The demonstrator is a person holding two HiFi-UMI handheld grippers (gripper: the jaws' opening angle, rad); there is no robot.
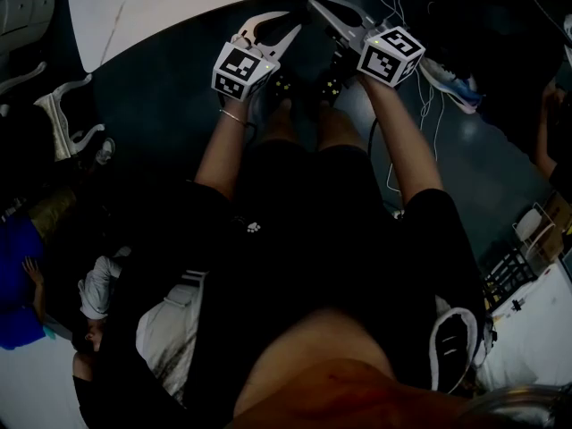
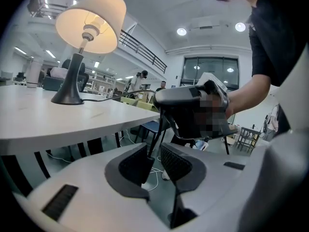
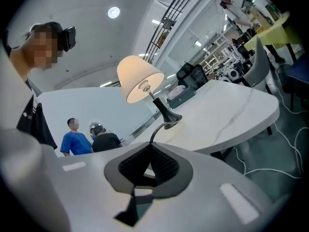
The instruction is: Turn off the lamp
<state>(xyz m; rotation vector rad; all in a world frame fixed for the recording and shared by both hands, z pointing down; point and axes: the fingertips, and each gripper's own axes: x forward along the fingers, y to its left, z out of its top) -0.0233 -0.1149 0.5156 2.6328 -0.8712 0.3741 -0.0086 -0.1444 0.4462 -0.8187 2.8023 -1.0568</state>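
the right gripper (image 3: 150, 148) is clenched on the thin black cord (image 3: 156, 129) that runs up to the lamp (image 3: 145, 88). the left gripper (image 2: 155, 152) is released, its jaws apart, with the same cord hanging between them unpinched. the lamp stands upright and lit on the white table (image 2: 43, 122), well apart from both grippers. the cord looks light, limp and smooth, so it will likely slide through the pads unless squeezed firmly. no switch shows in any view; if it sits on the cord, that is the place to take hold. the lamp looks light on a small base, so a hard pull on the cord could drag or tip it, and slack should be kept.
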